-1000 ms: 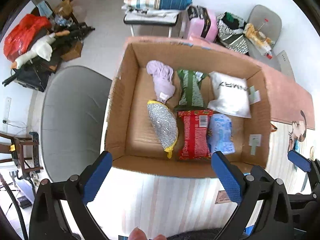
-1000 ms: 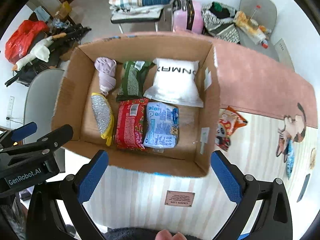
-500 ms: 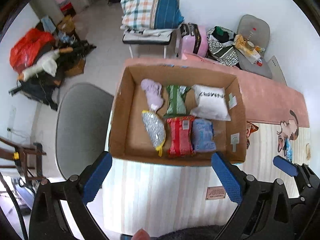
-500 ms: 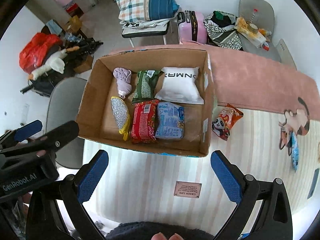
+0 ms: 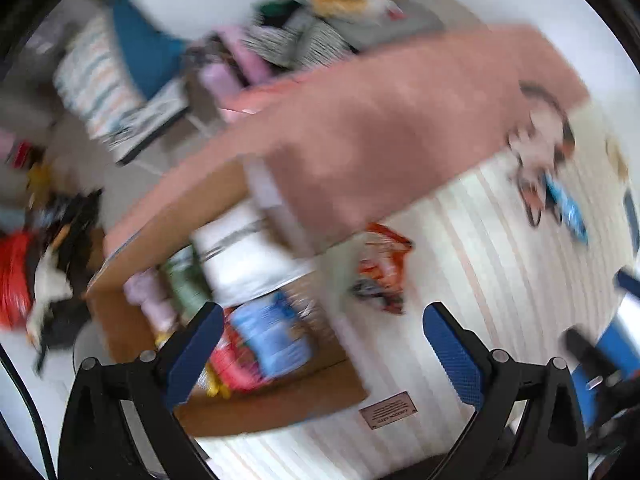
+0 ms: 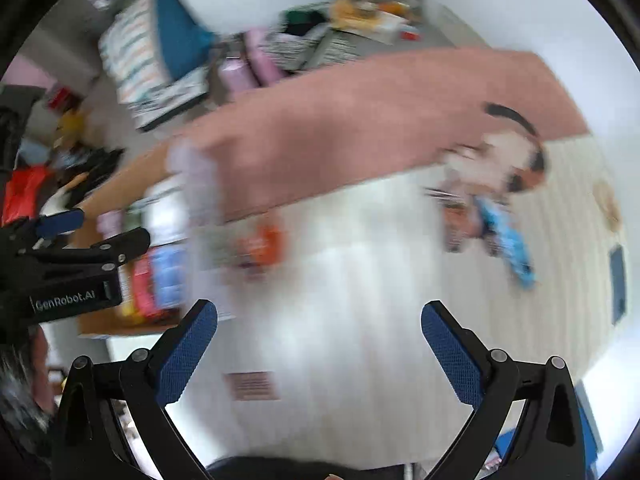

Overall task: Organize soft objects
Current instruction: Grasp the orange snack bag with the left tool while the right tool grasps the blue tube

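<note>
Both views are motion-blurred. A cardboard box (image 5: 132, 216) on the striped mat holds several soft packs: a white pack (image 5: 244, 264), a light blue pack (image 5: 272, 336), a red pack (image 5: 232, 364), a green pack (image 5: 184, 284) and a lilac cloth (image 5: 148, 296). An orange snack bag (image 5: 380, 264) lies on the mat right of the box; it also shows in the right wrist view (image 6: 260, 248). A blue packet (image 6: 508, 240) lies farther right. My left gripper (image 5: 320, 352) is open and empty. My right gripper (image 6: 318, 350) is open and empty above the mat.
A pink rug (image 5: 380, 120) lies behind the box. A cartoon figure (image 6: 508, 156) is printed on the mat at the right. Clutter, a pink suitcase (image 5: 228, 72) and a striped pillow (image 5: 96, 80) stand beyond the rug. A small label plate (image 5: 388, 408) sits on the mat.
Both grippers have swung to the right and tilted; the box has slid to the left of both views and the orange bag and blue packet have come nearer the middle. Both stay open.
</note>
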Action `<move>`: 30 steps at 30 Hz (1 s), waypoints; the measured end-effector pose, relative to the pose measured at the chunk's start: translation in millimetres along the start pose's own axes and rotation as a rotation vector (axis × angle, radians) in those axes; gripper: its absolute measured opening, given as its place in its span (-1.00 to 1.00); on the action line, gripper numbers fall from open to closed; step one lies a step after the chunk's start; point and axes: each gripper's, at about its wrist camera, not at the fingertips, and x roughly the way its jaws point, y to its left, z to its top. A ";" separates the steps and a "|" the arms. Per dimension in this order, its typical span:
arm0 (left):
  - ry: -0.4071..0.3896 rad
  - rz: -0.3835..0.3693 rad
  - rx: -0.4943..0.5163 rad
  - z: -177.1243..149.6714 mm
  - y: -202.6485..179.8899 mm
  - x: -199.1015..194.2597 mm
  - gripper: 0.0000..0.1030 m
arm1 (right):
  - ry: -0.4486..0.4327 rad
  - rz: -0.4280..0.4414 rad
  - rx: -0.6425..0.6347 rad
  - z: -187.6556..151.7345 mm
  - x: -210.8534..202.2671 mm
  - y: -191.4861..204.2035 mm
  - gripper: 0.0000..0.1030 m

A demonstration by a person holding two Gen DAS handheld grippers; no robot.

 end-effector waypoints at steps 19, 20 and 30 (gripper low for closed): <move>0.523 0.037 0.184 44.6 -77.4 195.1 0.95 | 0.242 -0.110 0.145 70.3 135.9 -200.6 1.00; 0.513 0.030 0.171 43.2 -76.1 195.6 0.88 | 0.259 -0.118 0.130 72.6 145.1 -202.2 1.00; 0.441 -0.091 -0.015 18.0 -57.7 182.9 -0.15 | 0.347 -0.136 0.097 81.4 203.6 -203.9 0.48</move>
